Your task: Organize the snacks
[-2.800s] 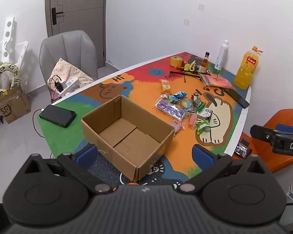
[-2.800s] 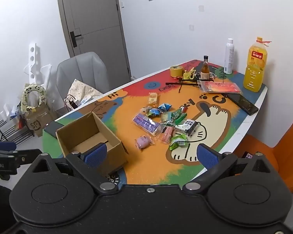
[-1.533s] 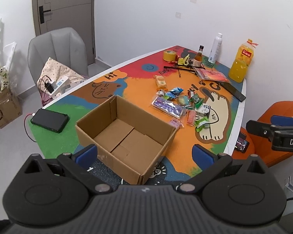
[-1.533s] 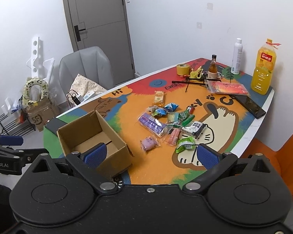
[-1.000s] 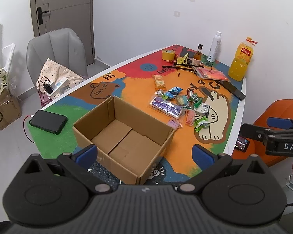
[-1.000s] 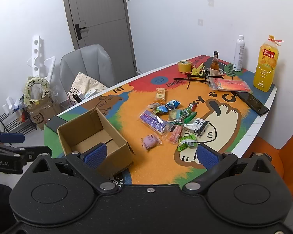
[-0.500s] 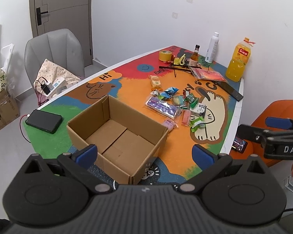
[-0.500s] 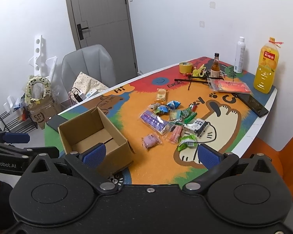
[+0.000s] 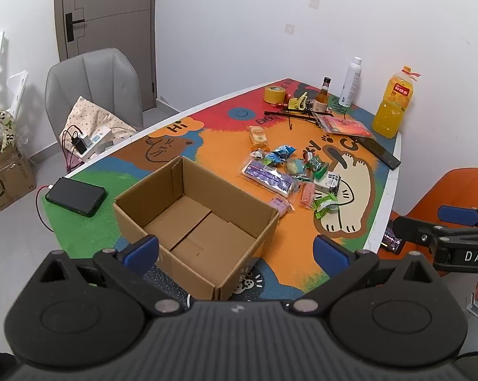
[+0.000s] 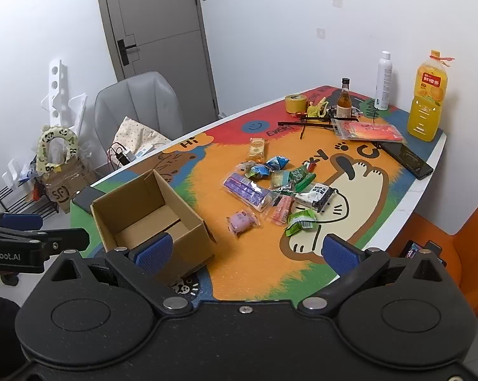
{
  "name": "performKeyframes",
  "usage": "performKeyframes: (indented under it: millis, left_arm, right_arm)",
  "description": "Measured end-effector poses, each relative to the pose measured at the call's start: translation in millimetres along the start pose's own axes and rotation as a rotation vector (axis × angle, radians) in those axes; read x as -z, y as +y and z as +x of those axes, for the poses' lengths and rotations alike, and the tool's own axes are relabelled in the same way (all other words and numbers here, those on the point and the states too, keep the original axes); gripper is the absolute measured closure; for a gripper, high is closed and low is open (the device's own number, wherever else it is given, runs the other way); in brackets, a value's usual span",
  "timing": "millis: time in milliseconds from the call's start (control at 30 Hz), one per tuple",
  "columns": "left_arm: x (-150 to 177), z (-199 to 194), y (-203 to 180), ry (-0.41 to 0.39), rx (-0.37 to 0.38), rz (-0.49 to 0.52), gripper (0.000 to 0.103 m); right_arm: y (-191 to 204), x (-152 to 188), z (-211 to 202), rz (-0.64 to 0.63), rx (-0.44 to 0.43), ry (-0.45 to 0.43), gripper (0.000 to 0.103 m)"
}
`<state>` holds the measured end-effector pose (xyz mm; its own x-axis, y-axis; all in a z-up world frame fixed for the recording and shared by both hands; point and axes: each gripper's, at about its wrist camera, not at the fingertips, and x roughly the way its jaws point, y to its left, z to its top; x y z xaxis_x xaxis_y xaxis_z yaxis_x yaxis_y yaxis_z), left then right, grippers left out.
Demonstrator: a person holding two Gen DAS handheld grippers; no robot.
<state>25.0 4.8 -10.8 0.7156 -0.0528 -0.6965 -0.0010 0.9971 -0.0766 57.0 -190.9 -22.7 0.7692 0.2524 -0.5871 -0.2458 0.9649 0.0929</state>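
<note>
Left gripper [image 9: 235, 250]: fingers spread wide, holding nothing, lower centre of its frame above the box [image 9: 196, 219]. Right gripper [image 10: 245, 250]: fingers spread wide, empty, lower centre of its frame. Box: open, empty, lower left of the bench [image 10: 407, 209]. Snacks [image 10: 270, 187]: loose pile, mid-frame, right of the box and apart from it. Juice bottle [image 10: 428, 95]: upper right, bench's far corner.

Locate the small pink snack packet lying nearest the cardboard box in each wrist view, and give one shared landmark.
Left wrist view: the pink snack packet is right of centre, beside the cardboard box's far right corner.
Right wrist view: the packet is at centre, to the right of the box.
Shared landmark: the orange juice bottle at the table's far end.
</note>
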Motion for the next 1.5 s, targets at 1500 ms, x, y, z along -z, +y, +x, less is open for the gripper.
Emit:
performKeyframes:
  millis: [1500]
  left_arm:
    - [-84, 149, -77, 0.201, 0.033, -0.020, 0.032]
  right_arm:
    - [-98, -62, 129, 0.065, -0.018, 0.224, 0.025]
